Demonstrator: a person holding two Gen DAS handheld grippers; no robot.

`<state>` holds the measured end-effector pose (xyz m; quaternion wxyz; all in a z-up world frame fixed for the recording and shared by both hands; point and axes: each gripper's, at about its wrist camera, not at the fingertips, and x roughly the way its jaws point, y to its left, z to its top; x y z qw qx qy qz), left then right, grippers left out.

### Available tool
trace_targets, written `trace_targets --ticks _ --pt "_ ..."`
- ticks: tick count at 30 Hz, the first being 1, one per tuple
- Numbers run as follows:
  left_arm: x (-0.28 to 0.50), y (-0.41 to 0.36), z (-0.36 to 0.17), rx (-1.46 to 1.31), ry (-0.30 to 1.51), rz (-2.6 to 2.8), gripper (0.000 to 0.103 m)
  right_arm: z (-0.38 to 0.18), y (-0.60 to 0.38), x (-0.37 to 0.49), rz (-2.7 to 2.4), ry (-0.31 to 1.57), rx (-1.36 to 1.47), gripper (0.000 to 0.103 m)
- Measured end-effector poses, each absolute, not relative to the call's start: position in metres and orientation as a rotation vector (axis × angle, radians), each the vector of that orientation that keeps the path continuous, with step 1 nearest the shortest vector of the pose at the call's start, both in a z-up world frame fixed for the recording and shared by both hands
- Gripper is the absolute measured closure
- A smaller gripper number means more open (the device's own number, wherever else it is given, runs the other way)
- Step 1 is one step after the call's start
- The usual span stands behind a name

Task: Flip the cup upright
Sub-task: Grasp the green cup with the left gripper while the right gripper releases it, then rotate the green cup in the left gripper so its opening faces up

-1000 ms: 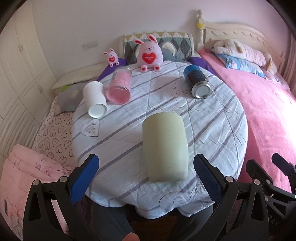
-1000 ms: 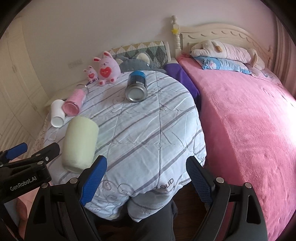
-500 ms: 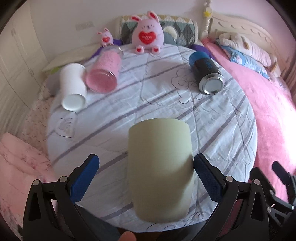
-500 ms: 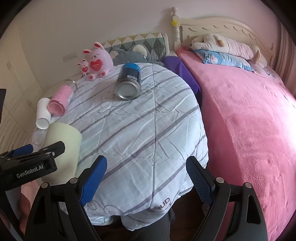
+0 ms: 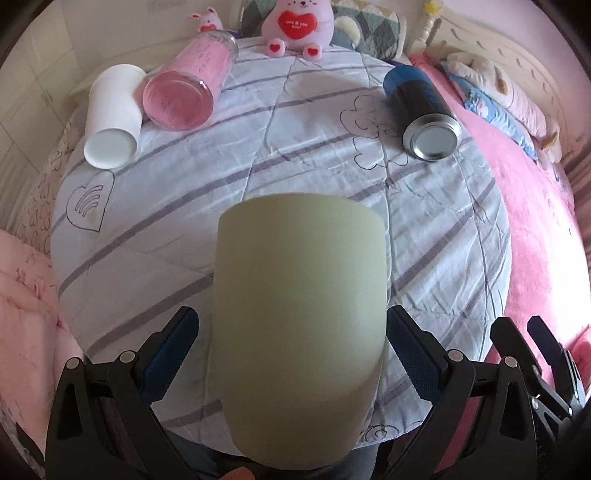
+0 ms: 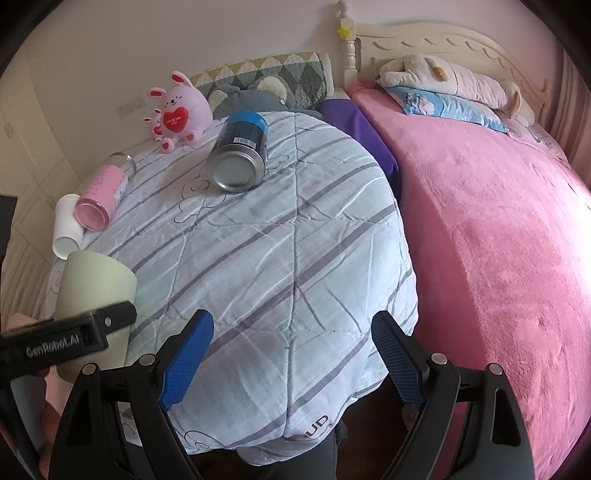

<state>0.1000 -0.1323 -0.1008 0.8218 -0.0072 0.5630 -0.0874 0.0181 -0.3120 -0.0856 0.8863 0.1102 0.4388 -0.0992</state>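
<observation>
Pale green cup (image 5: 299,332) on its side at 6 o'clock of the striped quilt (image 5: 314,155), long axis from 6 to 12, one end toward 12 and the other toward the lens; mouth end not tellable. Approach step, by the look of it: left gripper (image 5: 291,354) spread wide, 2 blue pads flanking the body, contact unclear. Next: squeezing shut, then tipping up. Right gripper (image 6: 293,365) spread too, over bare quilt at 3 o'clock

White cup (image 5: 110,122), pink glass (image 5: 190,86), blue can (image 5: 421,107) lying flat; plush bunny (image 5: 297,26) behind, apparently upright.
</observation>
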Motion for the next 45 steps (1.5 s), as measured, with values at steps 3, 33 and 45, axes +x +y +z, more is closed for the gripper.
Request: trace_targets --ticks 3,33,45 --pt "0.101 -0.131 -0.102 -0.037 1.194 -0.184 0.015 -0.086 -0.312 0.018 -0.198 0.912 0.228 0.014" --pt "0.088 -0.098 -0.091 0.058 0.563 -0.222 0.024 -0.083 -0.286 -0.008 -0.219 0.926 0.191 0.015" --pt "0.091 -0.101 -0.097 0.087 0.618 -0.223 0.016 -0.075 -0.276 -0.017 -0.222 0.908 0.181 0.014"
